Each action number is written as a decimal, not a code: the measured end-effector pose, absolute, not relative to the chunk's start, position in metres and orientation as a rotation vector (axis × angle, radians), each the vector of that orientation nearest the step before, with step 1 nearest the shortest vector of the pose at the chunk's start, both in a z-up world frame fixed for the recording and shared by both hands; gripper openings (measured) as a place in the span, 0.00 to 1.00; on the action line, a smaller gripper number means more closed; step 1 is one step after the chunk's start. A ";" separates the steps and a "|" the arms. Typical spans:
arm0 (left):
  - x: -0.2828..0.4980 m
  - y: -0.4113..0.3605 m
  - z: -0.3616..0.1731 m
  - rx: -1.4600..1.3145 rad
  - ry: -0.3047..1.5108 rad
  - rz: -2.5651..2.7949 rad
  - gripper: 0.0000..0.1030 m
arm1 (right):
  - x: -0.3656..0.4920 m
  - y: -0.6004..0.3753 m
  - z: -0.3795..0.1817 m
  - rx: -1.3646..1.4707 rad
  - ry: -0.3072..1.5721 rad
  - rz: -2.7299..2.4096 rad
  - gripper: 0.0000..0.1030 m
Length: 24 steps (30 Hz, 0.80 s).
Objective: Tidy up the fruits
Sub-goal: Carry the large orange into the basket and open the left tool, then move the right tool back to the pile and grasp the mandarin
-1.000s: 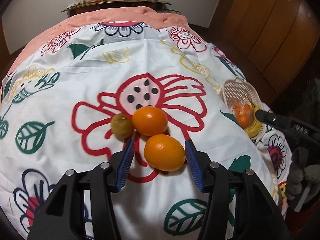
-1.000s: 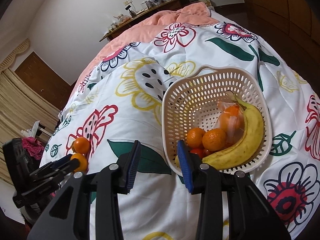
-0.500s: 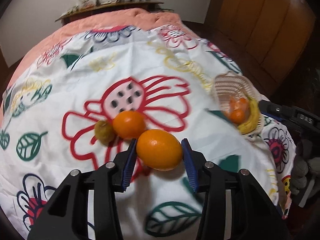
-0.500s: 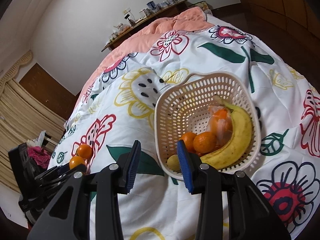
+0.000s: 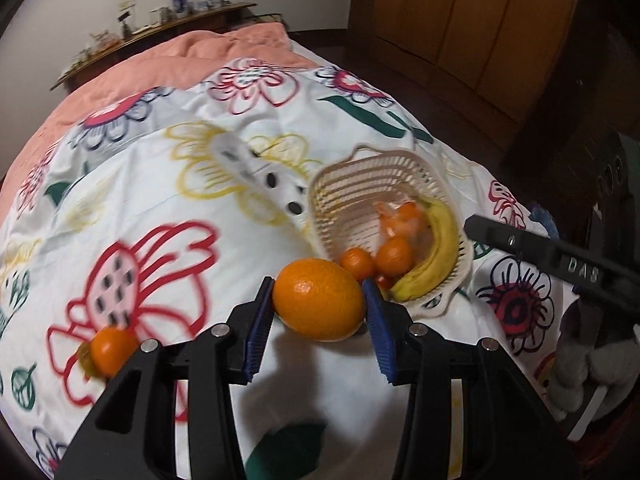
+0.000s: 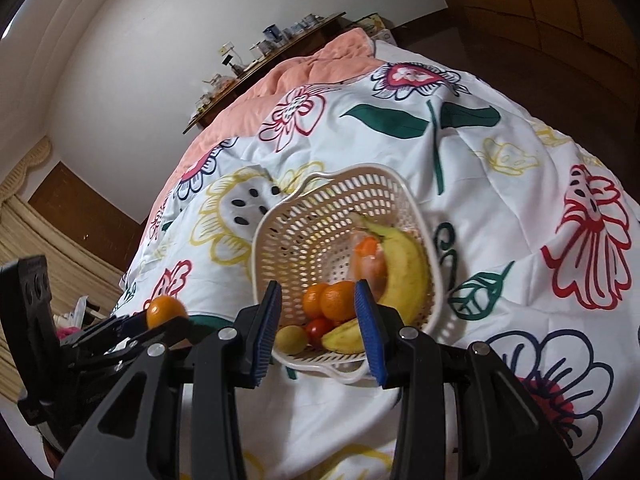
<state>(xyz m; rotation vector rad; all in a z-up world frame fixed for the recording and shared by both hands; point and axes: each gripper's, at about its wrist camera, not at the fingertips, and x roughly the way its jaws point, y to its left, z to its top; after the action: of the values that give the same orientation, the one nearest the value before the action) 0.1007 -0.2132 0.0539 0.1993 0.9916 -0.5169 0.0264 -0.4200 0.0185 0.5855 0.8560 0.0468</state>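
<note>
My left gripper (image 5: 316, 286) is shut on a large orange (image 5: 318, 306), held above the flowered quilt just in front of the white lattice basket (image 5: 360, 168). The right wrist view shows the same orange (image 6: 166, 311) at the left. In the basket (image 6: 280, 248) lie a banana (image 6: 404, 268), small oranges (image 6: 332, 300), a red fruit (image 6: 320, 328), a yellow-green fruit (image 6: 292, 340) and a bagged orange item (image 6: 368, 256). My right gripper (image 6: 318, 288) hangs open over the basket's near rim, nothing pressed between its pads. A second orange (image 5: 112, 350) stays on the quilt at the left, a greenish fruit half hidden behind it.
The quilt (image 5: 160, 208) covers a bed with a pink blanket (image 5: 160, 68) at its far end. A shelf with small items (image 5: 160, 20) runs along the back wall. Wooden wardrobe doors (image 5: 460, 20) stand on the right, a grey soft toy (image 5: 580, 340) below them.
My left gripper closed on the large orange, lifted it off the quilt and carried it right, up to the basket. My right gripper drew closer to the basket's near rim.
</note>
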 end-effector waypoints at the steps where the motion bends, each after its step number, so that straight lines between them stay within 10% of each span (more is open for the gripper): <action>1: 0.105 -0.221 0.052 0.206 0.998 -0.528 0.44 | 0.026 -0.423 0.017 0.591 0.855 0.041 0.37; 24: 0.146 -0.249 0.031 0.121 1.089 -0.604 0.54 | 0.054 -0.413 0.008 0.580 0.877 0.030 0.37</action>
<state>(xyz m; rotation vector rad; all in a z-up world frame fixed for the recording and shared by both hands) 0.1458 -0.2490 0.0314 0.1208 1.0891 -0.6045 0.0542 -0.4134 0.0081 0.5800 0.8775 0.0298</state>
